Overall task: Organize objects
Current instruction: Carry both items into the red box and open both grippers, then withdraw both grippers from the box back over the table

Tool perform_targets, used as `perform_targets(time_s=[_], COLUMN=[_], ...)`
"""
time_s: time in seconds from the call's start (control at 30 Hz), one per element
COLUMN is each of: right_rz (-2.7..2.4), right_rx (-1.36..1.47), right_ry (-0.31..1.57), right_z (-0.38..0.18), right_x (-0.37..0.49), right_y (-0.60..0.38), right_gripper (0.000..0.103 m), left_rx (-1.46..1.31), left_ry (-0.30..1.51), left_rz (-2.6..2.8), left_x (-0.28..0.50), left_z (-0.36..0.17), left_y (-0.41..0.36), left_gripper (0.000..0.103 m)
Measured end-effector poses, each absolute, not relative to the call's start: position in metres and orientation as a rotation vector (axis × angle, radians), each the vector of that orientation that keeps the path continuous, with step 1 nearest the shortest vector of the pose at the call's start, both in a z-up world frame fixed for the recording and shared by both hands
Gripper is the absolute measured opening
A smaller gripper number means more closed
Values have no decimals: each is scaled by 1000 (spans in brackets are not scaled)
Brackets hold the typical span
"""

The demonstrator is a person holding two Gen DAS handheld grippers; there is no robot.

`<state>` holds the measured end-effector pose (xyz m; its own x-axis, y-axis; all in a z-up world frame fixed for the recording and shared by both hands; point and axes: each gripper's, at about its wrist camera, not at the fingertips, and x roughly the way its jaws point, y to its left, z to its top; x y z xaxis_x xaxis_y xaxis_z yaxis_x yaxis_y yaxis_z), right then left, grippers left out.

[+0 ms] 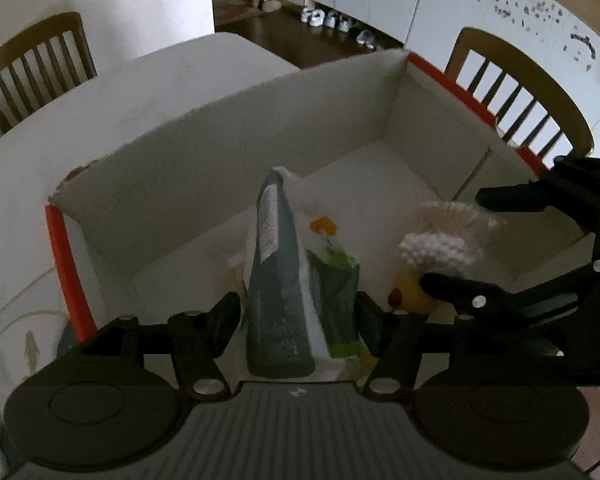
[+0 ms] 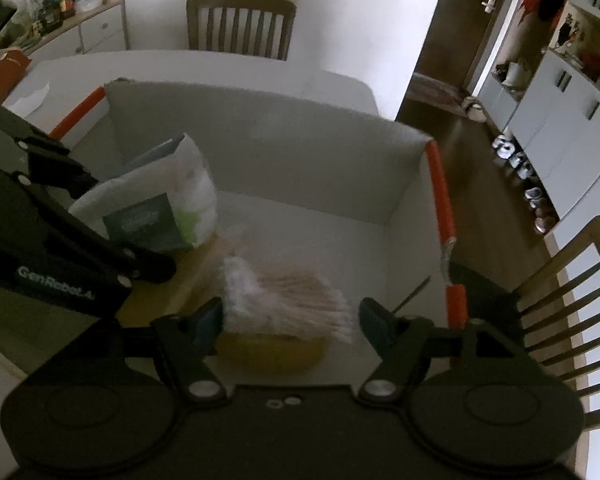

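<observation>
Inside the white box [image 1: 228, 152], a grey-green wipes pack [image 1: 288, 280] stands between the released left gripper [image 1: 298, 312]. Toward three o'clock, a cotton swab bag [image 2: 288, 300] lies on something yellow [image 2: 272, 354], between the parted right gripper [image 2: 290, 320].
</observation>
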<state>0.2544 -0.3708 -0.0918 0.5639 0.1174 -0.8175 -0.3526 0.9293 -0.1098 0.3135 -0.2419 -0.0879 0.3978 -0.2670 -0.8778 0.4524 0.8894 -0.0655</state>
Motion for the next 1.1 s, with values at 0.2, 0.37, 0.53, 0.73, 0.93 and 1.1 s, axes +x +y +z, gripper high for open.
perform_targets(time_s=[0.2, 0.37, 0.53, 0.73, 0.93, 1.1], right_rz=[285, 283, 291, 307, 321, 331], right_rx=[-266, -242, -214, -203, -171, -160], right_ry=[924, 898, 868, 829, 821, 811], right_z=[-82, -65, -47, -25, -15, -10], right_x=[243, 235, 225, 209, 197, 186], right_y=[-377, -388, -392, -379, -361, -341], right_gripper=[80, 80, 82, 83, 84, 86], left_rx=[159, 128, 116, 83, 65, 28], left_ry=[1021, 989, 948, 892, 839, 811], left_rz=[-496, -502, -514, -516, -496, -471], left_x=[306, 296, 286, 264, 243, 228], left_z=[-74, -60, -46, -28, -12, -6], left_y=[-235, -227, -224, -205, -181, -149], left_gripper=[82, 82, 82, 82, 82, 82])
